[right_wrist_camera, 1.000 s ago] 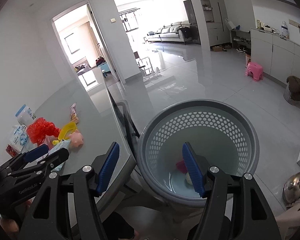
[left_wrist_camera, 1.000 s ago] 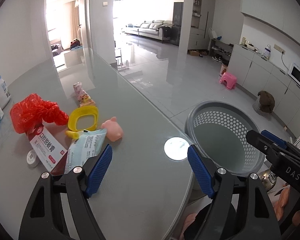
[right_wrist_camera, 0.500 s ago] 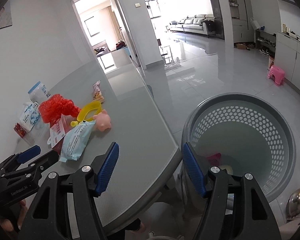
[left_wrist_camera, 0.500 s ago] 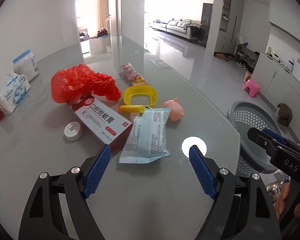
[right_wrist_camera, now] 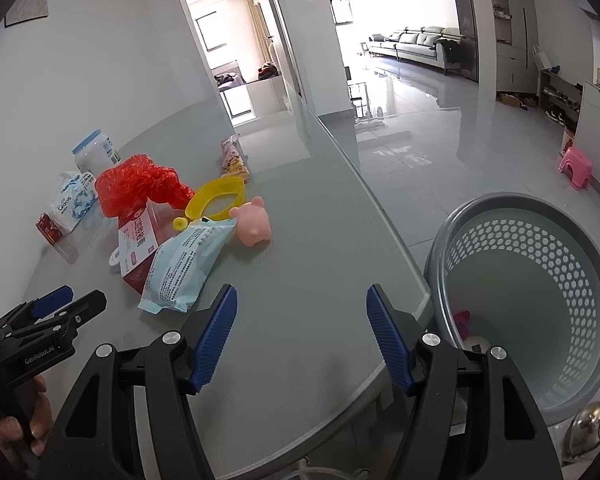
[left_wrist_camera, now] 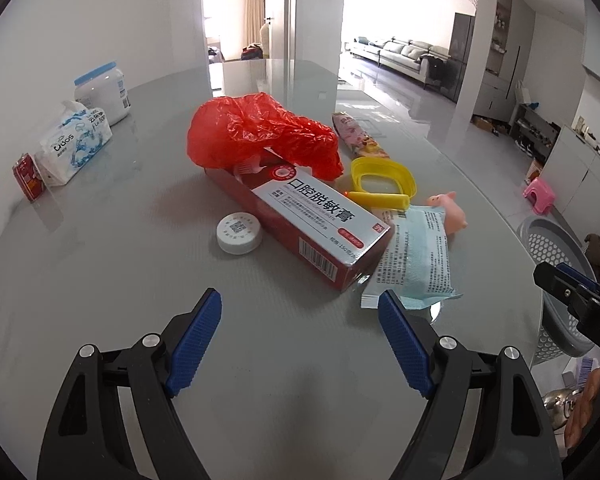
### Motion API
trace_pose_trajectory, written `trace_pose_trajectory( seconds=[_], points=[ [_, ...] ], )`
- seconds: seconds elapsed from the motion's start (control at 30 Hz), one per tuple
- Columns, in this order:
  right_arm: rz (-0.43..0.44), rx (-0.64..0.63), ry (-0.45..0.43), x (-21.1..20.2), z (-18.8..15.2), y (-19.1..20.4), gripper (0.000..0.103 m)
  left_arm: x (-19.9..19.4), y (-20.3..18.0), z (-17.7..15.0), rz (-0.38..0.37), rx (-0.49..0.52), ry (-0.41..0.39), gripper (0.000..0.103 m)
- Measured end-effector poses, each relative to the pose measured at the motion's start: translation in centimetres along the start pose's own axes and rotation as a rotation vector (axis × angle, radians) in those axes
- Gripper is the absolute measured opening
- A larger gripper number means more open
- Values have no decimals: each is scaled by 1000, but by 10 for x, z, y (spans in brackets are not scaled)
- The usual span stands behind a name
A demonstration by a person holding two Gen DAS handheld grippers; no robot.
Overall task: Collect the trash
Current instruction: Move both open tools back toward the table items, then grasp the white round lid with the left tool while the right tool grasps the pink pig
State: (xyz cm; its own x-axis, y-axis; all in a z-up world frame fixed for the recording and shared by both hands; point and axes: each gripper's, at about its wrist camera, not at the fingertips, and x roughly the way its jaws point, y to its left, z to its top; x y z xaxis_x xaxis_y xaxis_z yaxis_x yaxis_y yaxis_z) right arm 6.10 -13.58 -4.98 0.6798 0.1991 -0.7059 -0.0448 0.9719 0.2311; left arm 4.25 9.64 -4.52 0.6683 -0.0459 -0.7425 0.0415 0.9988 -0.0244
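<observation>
A heap of litter lies on the glass table [left_wrist_camera: 100, 280]: a red plastic bag [left_wrist_camera: 260, 136], a red and white toothpaste box [left_wrist_camera: 312, 220], a white cap [left_wrist_camera: 239, 234], a pale blue packet [left_wrist_camera: 414, 260], a yellow ring [left_wrist_camera: 382, 180], a pink pig toy [left_wrist_camera: 448, 212] and a snack wrapper [left_wrist_camera: 360, 136]. My left gripper [left_wrist_camera: 300, 336] hovers open just short of the box, nothing between its fingers. My right gripper [right_wrist_camera: 300, 332] is open over the table's near edge, right of the blue packet [right_wrist_camera: 184, 268]. A grey perforated basket [right_wrist_camera: 540, 280] on the floor holds a few scraps.
At the table's far left stand a tissue pack [left_wrist_camera: 76, 140], a white tub with a blue lid [left_wrist_camera: 102, 92] and a small red carton [left_wrist_camera: 28, 176]. A pink stool [right_wrist_camera: 576, 168] and a metal kettle [right_wrist_camera: 592, 428] sit on the floor. A hand [right_wrist_camera: 16, 432] holds the left gripper.
Both grippers swung left, away from the basket and over the table. The litter heap now fills the left wrist view, and the basket has slid to the right edge of both views.
</observation>
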Motion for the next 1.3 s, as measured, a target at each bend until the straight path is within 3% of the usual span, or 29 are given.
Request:
trace_pose_trajectory(
  seconds=[0.57,1.17,1.3],
  points=[
    [-2,-38,24,21,7,17,65,32,52,11,70,-100,25,79],
    [-29,-11,39,34,16,7,65,84,60,35,90,-86,105,79],
    [-31,-11,45,38,18,7,65,86,59,39,84,-87,98,68]
  ],
)
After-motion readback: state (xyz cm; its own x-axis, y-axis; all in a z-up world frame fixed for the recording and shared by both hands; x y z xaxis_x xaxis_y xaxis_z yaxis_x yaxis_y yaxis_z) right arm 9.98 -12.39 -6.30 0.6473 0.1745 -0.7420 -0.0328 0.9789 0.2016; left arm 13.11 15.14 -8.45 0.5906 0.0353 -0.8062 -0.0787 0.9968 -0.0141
